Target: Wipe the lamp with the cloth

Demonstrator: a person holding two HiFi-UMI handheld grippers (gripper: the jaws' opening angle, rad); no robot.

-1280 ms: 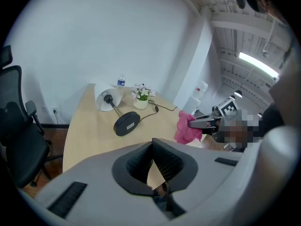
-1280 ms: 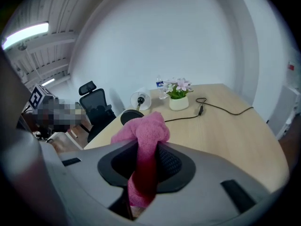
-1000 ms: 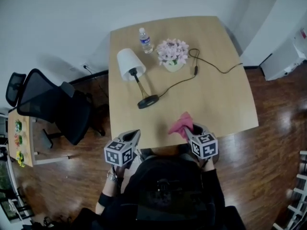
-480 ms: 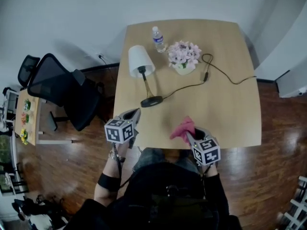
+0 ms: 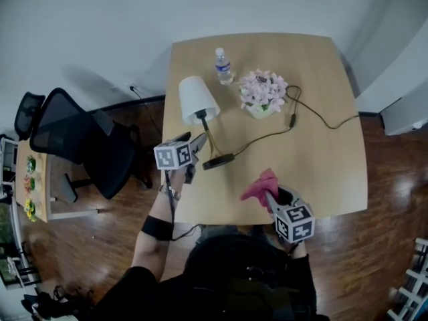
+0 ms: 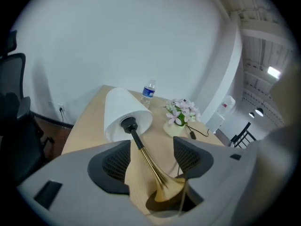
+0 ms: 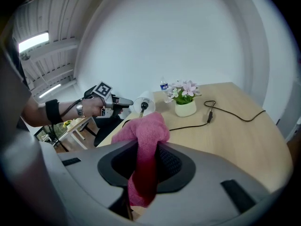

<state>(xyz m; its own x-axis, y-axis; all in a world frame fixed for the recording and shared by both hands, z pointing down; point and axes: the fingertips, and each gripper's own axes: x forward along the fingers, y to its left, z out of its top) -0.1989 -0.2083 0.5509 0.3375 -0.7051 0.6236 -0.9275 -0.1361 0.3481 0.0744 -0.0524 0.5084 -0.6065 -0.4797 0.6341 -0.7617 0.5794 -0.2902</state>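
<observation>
A lamp with a white shade (image 5: 198, 99), a brass stem and a black base (image 5: 219, 161) stands on the wooden table (image 5: 334, 172). My left gripper (image 5: 196, 141) is at the stem from the left. Its jaws have just been opening. In the left gripper view the stem (image 6: 146, 157) runs up between the jaws of the left gripper (image 6: 150, 157) with a gap on each side, toward the shade (image 6: 123, 112). My right gripper (image 5: 271, 192) hovers at the table's near edge, shut on a pink cloth (image 5: 259, 184) that bunches above the jaws (image 7: 143, 145).
A water bottle (image 5: 223, 66) and a pot of pink flowers (image 5: 263, 92) stand behind the lamp. The lamp's black cord (image 5: 314, 112) loops across the right half of the table. A black office chair (image 5: 73, 139) stands to the left on the wooden floor.
My left gripper has travelled from the table's near edge forward to the lamp's stem and its jaws have opened. The right gripper, still holding the cloth, has shifted only a little.
</observation>
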